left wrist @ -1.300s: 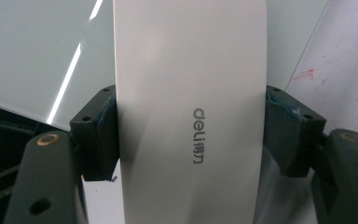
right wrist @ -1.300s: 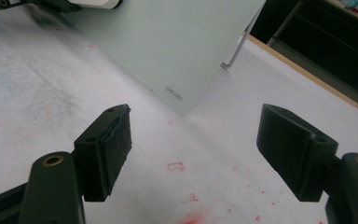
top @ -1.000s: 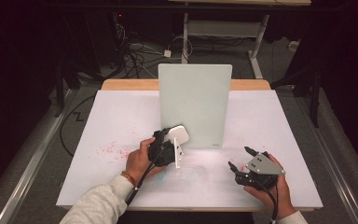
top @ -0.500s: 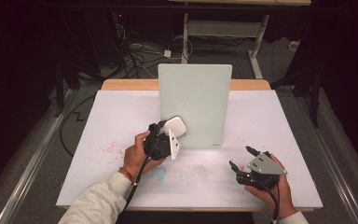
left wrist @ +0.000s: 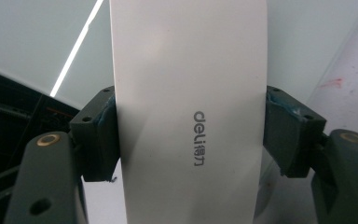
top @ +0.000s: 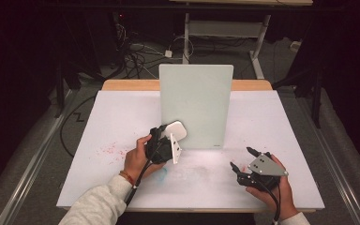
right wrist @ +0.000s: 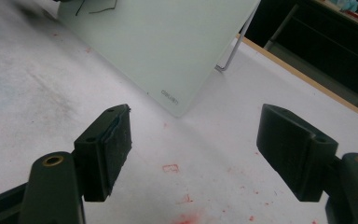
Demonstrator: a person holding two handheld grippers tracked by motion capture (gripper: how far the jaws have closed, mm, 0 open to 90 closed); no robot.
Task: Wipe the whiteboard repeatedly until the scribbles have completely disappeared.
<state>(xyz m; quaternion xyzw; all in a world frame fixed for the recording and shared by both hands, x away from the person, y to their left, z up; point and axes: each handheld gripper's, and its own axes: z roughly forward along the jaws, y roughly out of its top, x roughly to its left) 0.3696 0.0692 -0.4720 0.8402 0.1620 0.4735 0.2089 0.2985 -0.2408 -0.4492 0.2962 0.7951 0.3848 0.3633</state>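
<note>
A: What takes up the most room?

B: The white surface (top: 286,126), with faint red specks (top: 108,150) toward its left side and a small blue smudge (top: 163,171) near the middle front. Standing on it, propped on a thin wire stand at its back, is a pale green glass board (top: 196,105), leaning slightly away from the person.

A: And the left tool?

B: The left tool (top: 172,140) sits just in front of the board's lower left corner. Its jaws are clamped on a white eraser block (left wrist: 191,112) marked "deli", gripping it by both long sides. The eraser (top: 175,131) is lifted off the surface, close to the board's face; whether it touches the glass I cannot tell.

A: The right one?

B: The right tool (top: 243,159) rests low near the front right of the surface, well apart from the board. Its jaws stand wide with nothing between them, pointing toward the board's lower corner (right wrist: 175,105).
</note>
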